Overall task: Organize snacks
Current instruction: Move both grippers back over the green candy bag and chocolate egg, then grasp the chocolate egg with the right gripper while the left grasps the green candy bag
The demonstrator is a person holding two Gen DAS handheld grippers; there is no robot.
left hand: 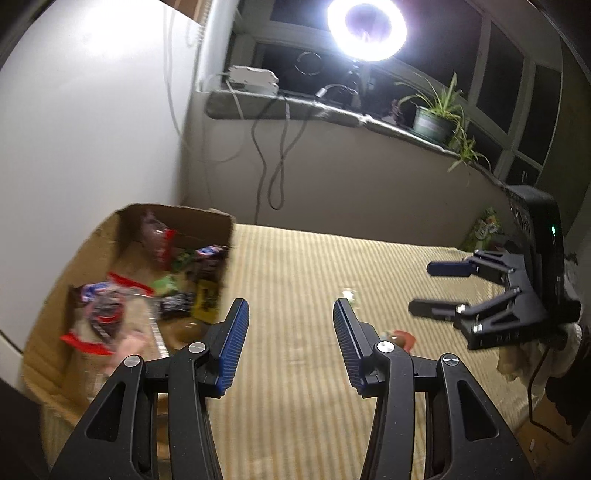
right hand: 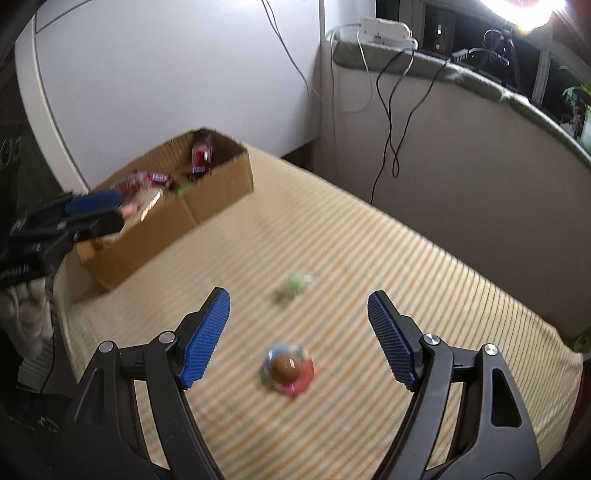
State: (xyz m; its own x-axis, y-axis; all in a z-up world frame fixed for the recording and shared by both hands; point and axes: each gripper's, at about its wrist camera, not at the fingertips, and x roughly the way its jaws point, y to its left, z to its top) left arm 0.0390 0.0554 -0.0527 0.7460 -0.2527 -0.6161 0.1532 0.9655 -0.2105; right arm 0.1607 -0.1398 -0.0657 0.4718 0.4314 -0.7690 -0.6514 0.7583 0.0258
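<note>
An open cardboard box [left hand: 110, 236] [right hand: 221, 184] holding several wrapped snacks stands at the left of a striped yellow cloth [left hand: 295, 266] [right hand: 369, 258]. My left gripper [left hand: 291, 310] [right hand: 120, 212] is open and empty, just right of the box's near corner. My right gripper [right hand: 297, 299] [left hand: 421, 288] is open, wide, with nothing between its fingers. A round snack with a brown dome on a pink and blue base [right hand: 290, 369] [left hand: 402, 338] lies on the cloth below and between the right fingers. A small green sweet [right hand: 295, 284] [left hand: 349, 293] lies just beyond them, blurred.
A wall runs behind the cloth, with cables [left hand: 277, 166] hanging from a sill that bears a white device [left hand: 253, 77], a bright ring light [left hand: 367, 27] and a potted plant [left hand: 434, 118]. A green packet [left hand: 484, 229] stands at the far right edge. Crumpled fabric [right hand: 29, 314] hangs off the near-left side.
</note>
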